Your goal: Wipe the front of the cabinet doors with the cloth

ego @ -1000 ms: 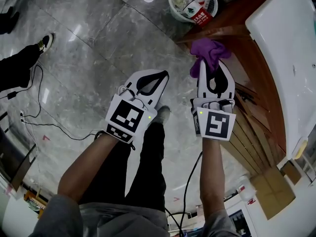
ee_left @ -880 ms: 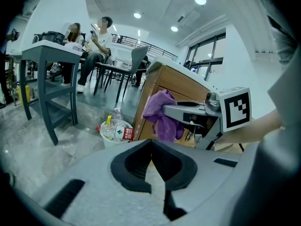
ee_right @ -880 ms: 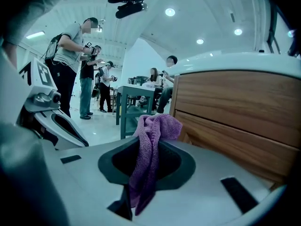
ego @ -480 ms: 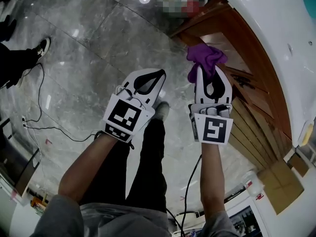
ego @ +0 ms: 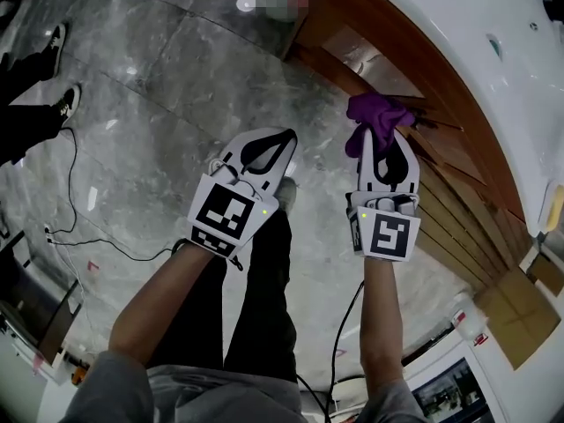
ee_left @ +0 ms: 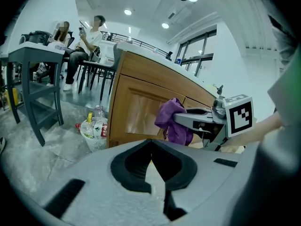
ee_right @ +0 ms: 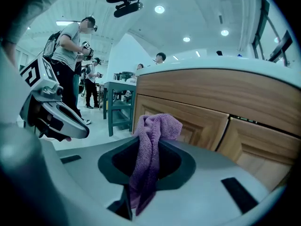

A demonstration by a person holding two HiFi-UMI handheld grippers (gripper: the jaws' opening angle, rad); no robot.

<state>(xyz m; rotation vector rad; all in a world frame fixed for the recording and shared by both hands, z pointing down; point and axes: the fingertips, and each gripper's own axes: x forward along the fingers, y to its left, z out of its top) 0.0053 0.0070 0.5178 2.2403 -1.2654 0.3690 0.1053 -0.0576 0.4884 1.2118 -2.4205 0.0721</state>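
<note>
Closest in, 2 bare forearms [ego: 163,302] reach out over dark trousers [ego: 264,298], each hand carrying a white claw topped with a black-and-white marker cube. The left claw [ego: 285,134] is clenched, tips meeting with nothing between them, and it hangs out over the floor, apart from the cabinet.

The right claw [ego: 382,132] is clamped on the purple terry cloth [ego: 377,113]. A strip of it runs down through the jaws while the bunched bulk spills out past the tips. That bunch sits right up at the brown wooden panelled cabinet door [ego: 445,152]. Whether it actually presses on the wood, I can't tell. In the right gripper view, 2 doors stand side by side with a dark seam between them, and the cloth fronts the one on that view's left.

Above the doors runs the white counter [ego: 476,51], its edge curving away. Underneath lies the grey marbled floor [ego: 167,77], with a thin black cable [ego: 106,232] snaking across it at the left.

Further out, a white mesh waste basket [ee_left: 94,131] stuffed with plastic bottles stands on the floor by the cabinet's end. Beyond it is a grey-blue table [ee_left: 35,65], then seated people [ee_left: 89,36] at the back under round ceiling lights.
</note>
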